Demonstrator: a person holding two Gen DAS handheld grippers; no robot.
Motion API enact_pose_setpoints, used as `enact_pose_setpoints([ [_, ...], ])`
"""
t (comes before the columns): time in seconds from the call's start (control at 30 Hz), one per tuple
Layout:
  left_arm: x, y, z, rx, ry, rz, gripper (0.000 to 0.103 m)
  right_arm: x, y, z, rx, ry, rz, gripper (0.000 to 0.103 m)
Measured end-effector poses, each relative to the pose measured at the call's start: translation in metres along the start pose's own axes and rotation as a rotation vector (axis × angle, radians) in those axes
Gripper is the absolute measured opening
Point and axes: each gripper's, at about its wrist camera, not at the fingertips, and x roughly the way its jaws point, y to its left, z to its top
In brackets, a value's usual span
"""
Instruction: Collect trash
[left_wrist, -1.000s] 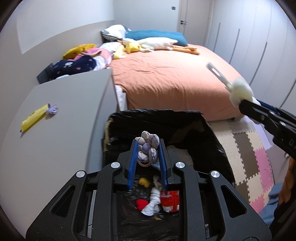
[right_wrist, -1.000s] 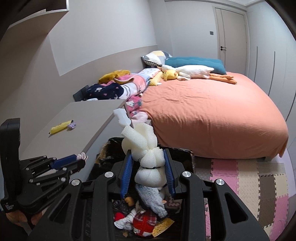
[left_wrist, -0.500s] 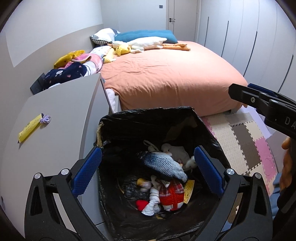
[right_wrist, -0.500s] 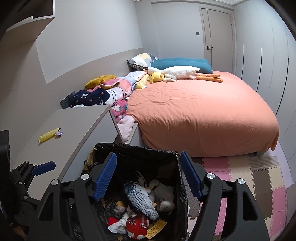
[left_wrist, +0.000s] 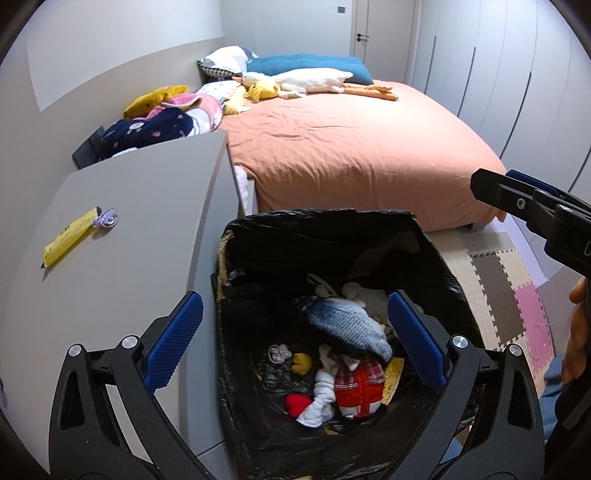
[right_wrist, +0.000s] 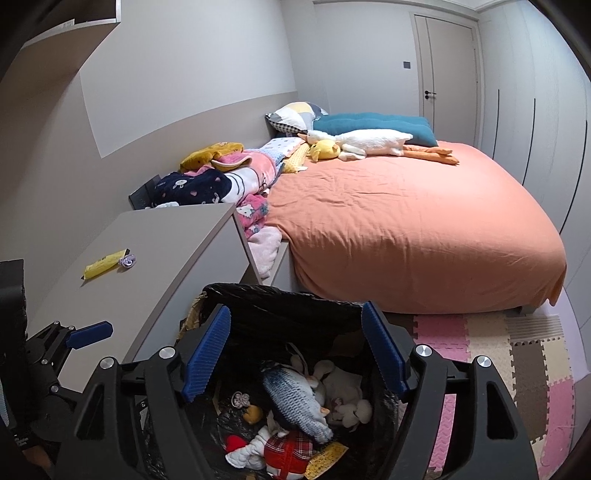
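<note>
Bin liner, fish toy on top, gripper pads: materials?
Bin liner: thin black plastic film, glossy, crinkled. Fish toy: apparently soft plush or knit, blue-grey, ribbed texture. Left gripper pads: blue, finely ridged, probably rubber or printed plastic.

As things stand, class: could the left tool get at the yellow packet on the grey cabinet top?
Probably yes. The left tool is open and empty over the bin; the yellow packet lies uncovered on the cabinet top to its left, only a small purple item touching it.

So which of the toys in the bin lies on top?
The grey-blue plush fish; it rests across the checked red toy and white rabbit.
</note>
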Motion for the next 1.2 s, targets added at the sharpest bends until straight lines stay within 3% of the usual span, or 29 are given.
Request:
enact_pose_setpoints([
  [1.2,0.022,0.208,-0.013,-0.303,0.05,0.18,0.097,0.111,0.168,0.029,-0.196,0.108,0.186,0.078],
])
